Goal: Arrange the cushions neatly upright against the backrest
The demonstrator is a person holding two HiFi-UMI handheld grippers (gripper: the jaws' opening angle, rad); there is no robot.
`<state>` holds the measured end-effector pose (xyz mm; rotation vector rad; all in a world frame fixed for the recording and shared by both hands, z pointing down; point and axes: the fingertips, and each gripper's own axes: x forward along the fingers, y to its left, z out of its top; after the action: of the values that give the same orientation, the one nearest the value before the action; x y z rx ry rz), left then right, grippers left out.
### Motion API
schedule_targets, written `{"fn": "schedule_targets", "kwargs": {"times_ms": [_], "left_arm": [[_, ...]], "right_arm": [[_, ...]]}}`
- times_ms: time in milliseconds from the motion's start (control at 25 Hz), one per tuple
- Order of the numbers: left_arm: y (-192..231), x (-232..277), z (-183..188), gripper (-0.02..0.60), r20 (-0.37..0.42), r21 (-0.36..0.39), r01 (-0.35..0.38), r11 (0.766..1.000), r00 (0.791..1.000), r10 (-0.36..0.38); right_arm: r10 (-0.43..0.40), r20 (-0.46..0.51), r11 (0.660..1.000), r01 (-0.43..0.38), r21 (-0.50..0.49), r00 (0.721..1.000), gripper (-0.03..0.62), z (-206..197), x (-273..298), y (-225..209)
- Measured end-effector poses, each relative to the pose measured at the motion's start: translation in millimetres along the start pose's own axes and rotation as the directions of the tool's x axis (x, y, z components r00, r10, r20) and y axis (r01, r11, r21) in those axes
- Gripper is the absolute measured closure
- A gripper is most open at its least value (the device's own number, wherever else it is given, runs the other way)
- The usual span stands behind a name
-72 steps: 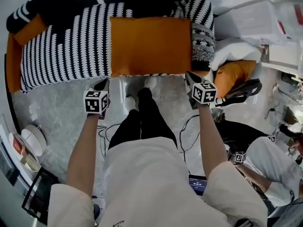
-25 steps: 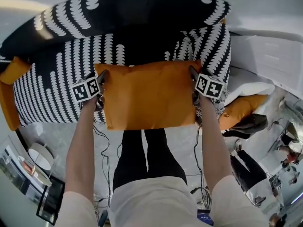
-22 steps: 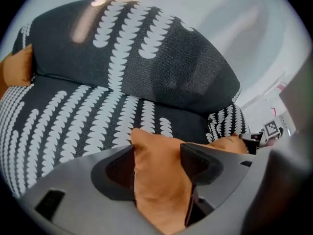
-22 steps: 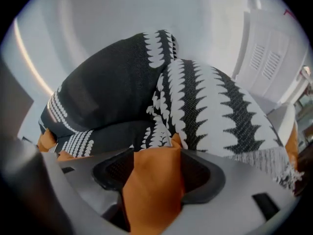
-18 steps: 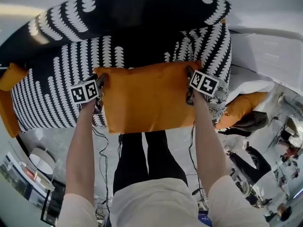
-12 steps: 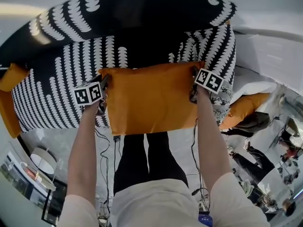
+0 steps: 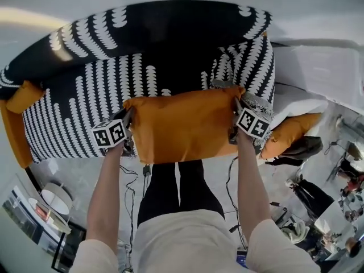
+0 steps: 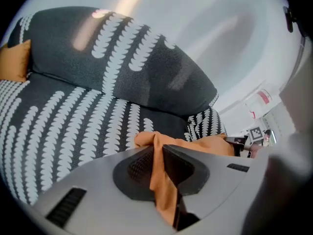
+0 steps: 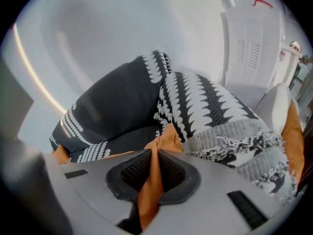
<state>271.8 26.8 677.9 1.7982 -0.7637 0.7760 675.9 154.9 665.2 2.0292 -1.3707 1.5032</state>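
Black-and-white sofa (image 7: 85, 95) below: over its seat, left tool (image 7: 128, 120) and right tool (image 7: 235, 110) have just closed, pinching both ends of the orange cushion (image 7: 182, 124), likely ready to stand against the backrest (image 7: 159, 27).

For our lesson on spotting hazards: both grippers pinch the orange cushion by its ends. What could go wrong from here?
The left gripper and right gripper, whose jaws have just been closing, each pinch only a thin fold of the orange cushion; the fabric might slip out. The grey patterned cushion lies close beside the right gripper and could get knocked aside.
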Motion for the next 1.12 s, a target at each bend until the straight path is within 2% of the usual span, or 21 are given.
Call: {"fn": "schedule_targets", "kwargs": {"times_ms": [280,440,560,680,840,960,1120], "left_arm": [[-37,-80,14,0.535,0.158,-0.037,0.010,0.999,0.987,-0.004],[-60,-120,49,0.535,0.269,-0.015,0.051,0.999,0.962,-0.045],[-67,-141,85,0.535,0.349,0.025,0.063,0.998,0.935,-0.068],[-69,-148,121,0.537,0.414,0.073,0.054,0.996,0.907,-0.080],[-62,-141,164,0.537,0.460,0.114,0.042,0.993,0.883,-0.090],[-54,-130,188,0.535,0.476,0.121,0.030,0.992,0.875,-0.084],[-53,-119,209,0.535,0.474,0.145,0.030,0.989,0.875,-0.096]], "right_arm": [[0.119,0.078,0.993,-0.120,0.009,0.990,0.551,13,-77,32],[0.204,0.181,0.975,-0.216,0.052,0.962,0.553,44,-113,55],[0.260,0.261,0.960,-0.279,0.037,0.930,0.553,75,-126,80],[0.298,0.316,0.949,-0.314,0.000,0.901,0.553,106,-124,97],[0.350,0.368,0.934,-0.353,-0.060,0.862,0.553,145,-108,119],[0.376,0.382,0.924,-0.370,-0.094,0.844,0.553,163,-93,129],[0.373,0.402,0.925,-0.371,-0.087,0.836,0.553,177,-78,129]]}}
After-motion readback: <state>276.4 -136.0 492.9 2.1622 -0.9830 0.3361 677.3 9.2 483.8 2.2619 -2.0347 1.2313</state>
